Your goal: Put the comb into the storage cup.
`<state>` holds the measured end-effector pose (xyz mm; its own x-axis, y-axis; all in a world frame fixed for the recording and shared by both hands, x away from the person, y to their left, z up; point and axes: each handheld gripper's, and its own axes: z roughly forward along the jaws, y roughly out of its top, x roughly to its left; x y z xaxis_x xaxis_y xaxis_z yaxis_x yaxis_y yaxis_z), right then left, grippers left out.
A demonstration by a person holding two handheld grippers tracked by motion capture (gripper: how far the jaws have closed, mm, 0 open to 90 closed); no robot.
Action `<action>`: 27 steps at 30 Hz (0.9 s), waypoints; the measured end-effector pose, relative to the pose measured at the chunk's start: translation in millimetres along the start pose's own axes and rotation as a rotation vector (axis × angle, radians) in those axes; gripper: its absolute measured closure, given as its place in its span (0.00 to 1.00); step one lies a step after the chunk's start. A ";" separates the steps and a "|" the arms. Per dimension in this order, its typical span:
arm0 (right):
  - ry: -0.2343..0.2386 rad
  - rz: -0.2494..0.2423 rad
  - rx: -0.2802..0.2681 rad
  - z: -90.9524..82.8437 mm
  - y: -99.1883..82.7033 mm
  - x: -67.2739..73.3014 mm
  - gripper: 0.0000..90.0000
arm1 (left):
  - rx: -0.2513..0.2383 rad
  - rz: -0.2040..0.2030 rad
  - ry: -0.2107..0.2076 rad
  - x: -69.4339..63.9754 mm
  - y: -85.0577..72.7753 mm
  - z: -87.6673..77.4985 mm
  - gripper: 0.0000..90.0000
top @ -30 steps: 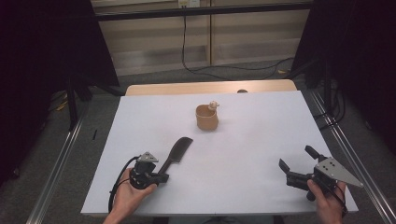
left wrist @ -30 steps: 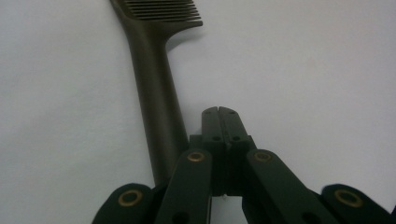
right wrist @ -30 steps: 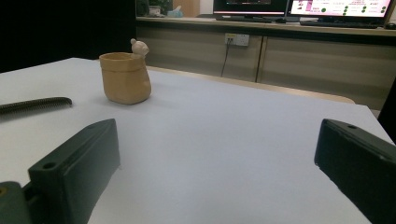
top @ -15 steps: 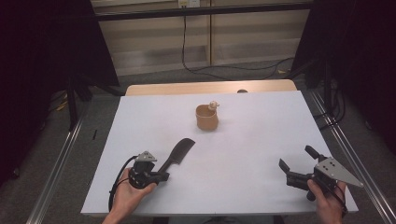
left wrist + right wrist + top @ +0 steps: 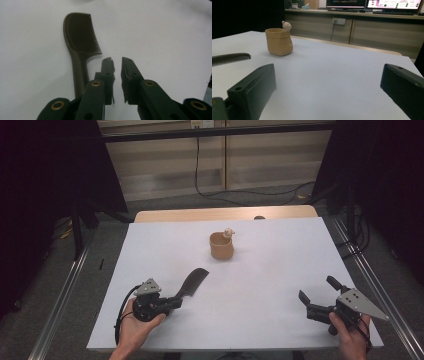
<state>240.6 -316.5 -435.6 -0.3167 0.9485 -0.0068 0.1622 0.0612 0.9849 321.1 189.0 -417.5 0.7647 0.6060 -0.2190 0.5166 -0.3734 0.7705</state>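
Note:
A dark comb lies flat on the white table, its head pointing away from the person. My left gripper rests at the comb's handle end. In the left gripper view the comb runs along the left side of the jaws. The left gripper is open by a narrow gap that has just been widening, with nothing between its pads. My right gripper sits near the front right corner. In its own view the right gripper is wide open and holds nothing.
A tan cup with a small pale figure on its rim stands at the table's middle, toward the far side. It also appears in the right gripper view as the cup, with the comb's teeth at the left. A cable hangs behind the table.
The left gripper and the comb have edged slightly to the right. The right gripper has kept still.

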 end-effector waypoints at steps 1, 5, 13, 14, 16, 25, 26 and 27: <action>0.001 0.000 0.001 -0.1 0.0 -0.1 0.00 | -0.019 0.006 -0.017 -0.4 0.7 -0.9 0.82; 0.000 0.001 -0.002 -0.1 0.0 -0.1 0.00 | -0.090 0.040 -0.007 -5.9 4.5 -4.2 0.66; 0.001 0.000 -0.005 -0.1 0.2 0.3 0.00 | -0.144 0.041 0.028 -4.8 8.0 -10.2 0.17; 0.001 0.002 -0.004 -0.1 0.2 0.4 0.00 | -0.148 0.028 0.028 -4.0 8.2 -10.8 0.13; 0.000 0.001 -0.004 0.0 0.1 0.0 0.00 | -0.153 0.015 0.019 -2.0 8.2 -13.5 0.08; 0.008 -0.007 -0.002 0.3 0.1 0.7 0.00 | -0.112 0.039 0.046 9.4 10.3 -20.6 0.05; 0.007 -0.008 -0.003 0.3 0.1 0.7 0.00 | -0.105 0.041 0.058 10.1 10.1 -19.8 0.05; 0.005 -0.006 -0.002 0.1 0.1 0.7 0.00 | -0.084 0.040 0.074 10.8 10.1 -18.9 0.05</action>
<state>240.4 -315.8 -435.5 -0.3221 0.9466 -0.0116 0.1581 0.0659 0.9852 327.3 205.1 -400.8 0.7521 0.6429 -0.1447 0.4498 -0.3403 0.8258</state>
